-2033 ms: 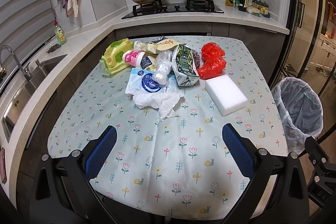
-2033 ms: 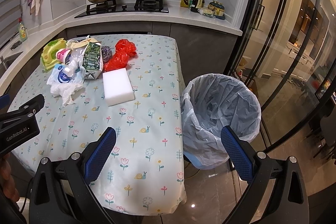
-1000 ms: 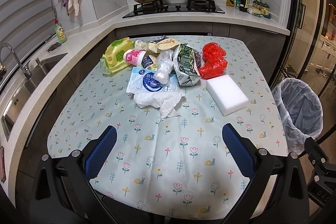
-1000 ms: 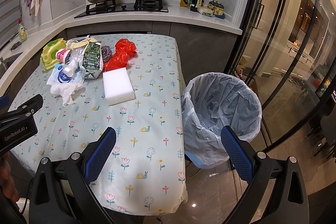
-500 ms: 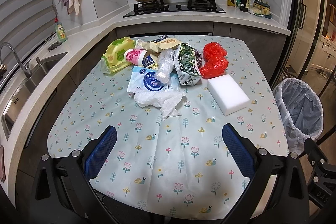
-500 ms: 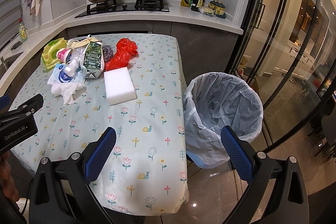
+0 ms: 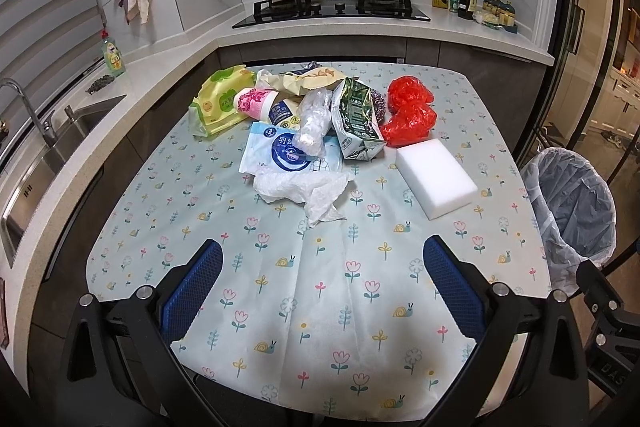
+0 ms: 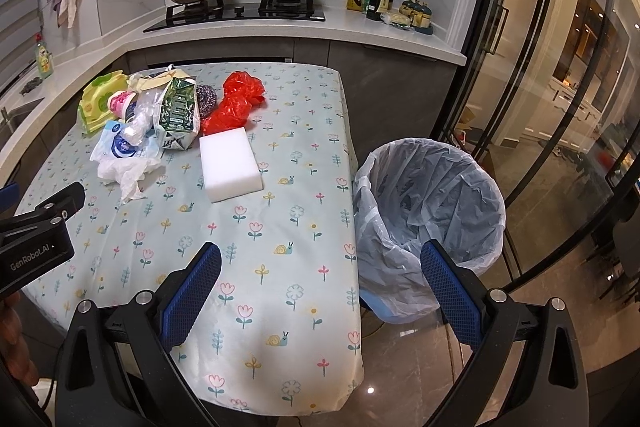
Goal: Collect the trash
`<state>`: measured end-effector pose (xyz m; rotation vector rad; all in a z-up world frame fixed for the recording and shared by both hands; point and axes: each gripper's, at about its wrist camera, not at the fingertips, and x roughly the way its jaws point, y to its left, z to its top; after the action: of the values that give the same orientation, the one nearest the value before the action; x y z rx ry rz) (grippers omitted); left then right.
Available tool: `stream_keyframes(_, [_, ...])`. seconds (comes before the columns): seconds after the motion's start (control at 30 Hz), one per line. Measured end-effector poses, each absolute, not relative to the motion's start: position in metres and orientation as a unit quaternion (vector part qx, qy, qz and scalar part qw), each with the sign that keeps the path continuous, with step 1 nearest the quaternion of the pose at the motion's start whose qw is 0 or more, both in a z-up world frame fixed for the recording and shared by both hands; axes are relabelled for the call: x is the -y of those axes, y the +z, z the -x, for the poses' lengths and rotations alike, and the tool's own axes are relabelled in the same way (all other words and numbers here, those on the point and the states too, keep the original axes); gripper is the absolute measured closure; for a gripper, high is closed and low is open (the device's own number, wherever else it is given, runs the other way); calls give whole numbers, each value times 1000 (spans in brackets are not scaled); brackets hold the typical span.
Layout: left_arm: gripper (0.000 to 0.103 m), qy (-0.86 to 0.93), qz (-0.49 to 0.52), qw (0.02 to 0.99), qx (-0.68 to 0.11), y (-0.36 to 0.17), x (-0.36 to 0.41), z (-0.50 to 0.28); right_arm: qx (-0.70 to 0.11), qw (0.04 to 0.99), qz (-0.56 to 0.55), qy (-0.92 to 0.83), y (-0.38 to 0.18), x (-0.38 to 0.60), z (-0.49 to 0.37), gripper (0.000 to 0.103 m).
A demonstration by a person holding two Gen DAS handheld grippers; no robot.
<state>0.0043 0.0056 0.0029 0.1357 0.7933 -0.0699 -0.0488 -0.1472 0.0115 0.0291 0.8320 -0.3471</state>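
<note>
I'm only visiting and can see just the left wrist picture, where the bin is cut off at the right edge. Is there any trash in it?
Observer: The right wrist view shows the bin whole. Only its crumpled liner is visible inside, no trash.
Visitor: Where does it stand?
Observer: On the floor, close beside the right edge of the table, where the cloth hangs down.
Visitor: And the other tool, which I can't see properly?
Observer: The right tool is open and holds nothing. It looks over the table's near right corner and the bin.
</note>
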Motion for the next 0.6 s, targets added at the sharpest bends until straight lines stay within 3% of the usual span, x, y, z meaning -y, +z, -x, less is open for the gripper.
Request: stream_keyframes(0.6, [7,-29,-23,894,-446,-33,-49,-76,-421,900,-24,-111,-26,123,-42,7])
